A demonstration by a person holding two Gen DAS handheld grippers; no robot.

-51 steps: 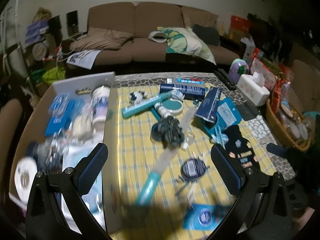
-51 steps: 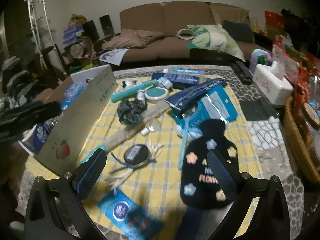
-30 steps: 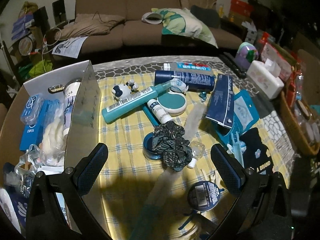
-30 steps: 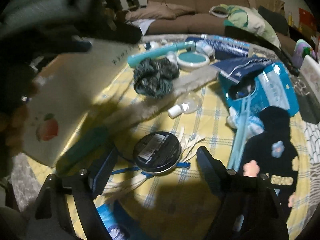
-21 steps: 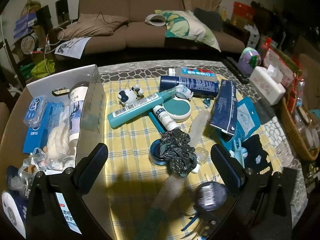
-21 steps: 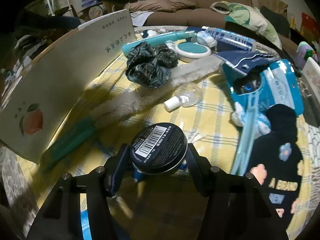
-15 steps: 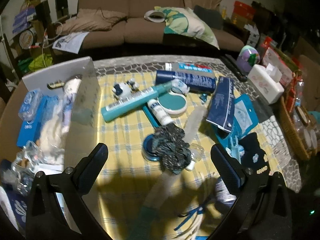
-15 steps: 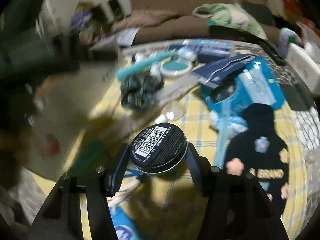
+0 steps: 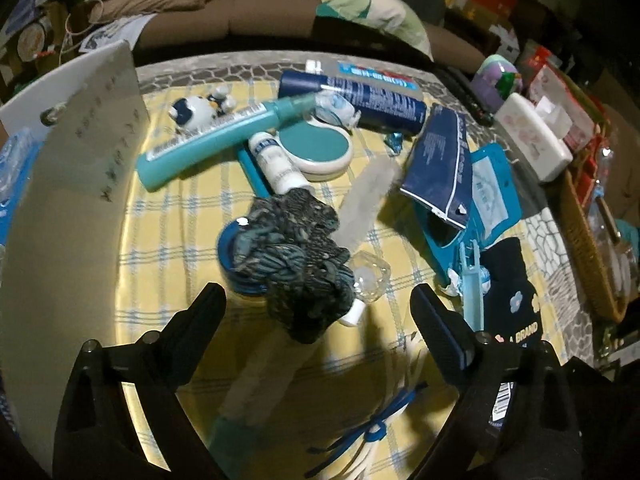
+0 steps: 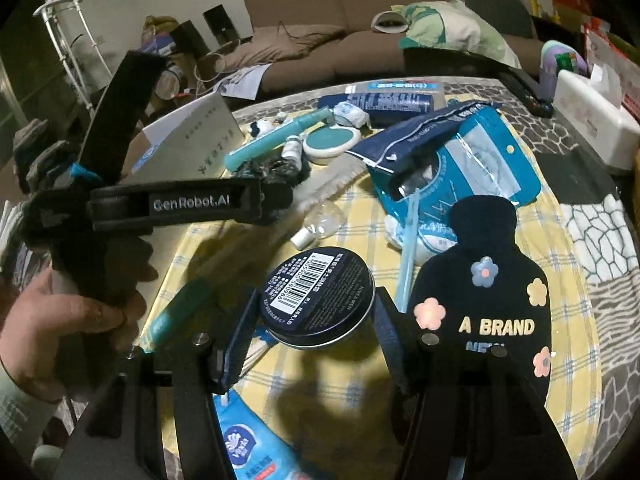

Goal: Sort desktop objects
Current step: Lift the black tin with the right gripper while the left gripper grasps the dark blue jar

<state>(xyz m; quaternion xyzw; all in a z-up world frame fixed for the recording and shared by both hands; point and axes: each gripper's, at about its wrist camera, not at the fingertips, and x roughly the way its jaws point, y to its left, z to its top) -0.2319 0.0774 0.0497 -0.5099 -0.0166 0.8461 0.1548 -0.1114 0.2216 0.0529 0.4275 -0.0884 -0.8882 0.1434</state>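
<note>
Tin (image 10: pixel 317 293) (barcode up) in right gripper (image 10: pixel 316 330).

left gripper (image 9: pixel 316 312): jaws spread wide, empty, held low | right gripper (image 10: pixel 316 316): jaws clamped on round tin (image 10: pixel 318 296), lifted

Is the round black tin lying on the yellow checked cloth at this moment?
No: the round black tin sits clamped between the right gripper fingers, lifted above the yellow checked cloth.
</note>
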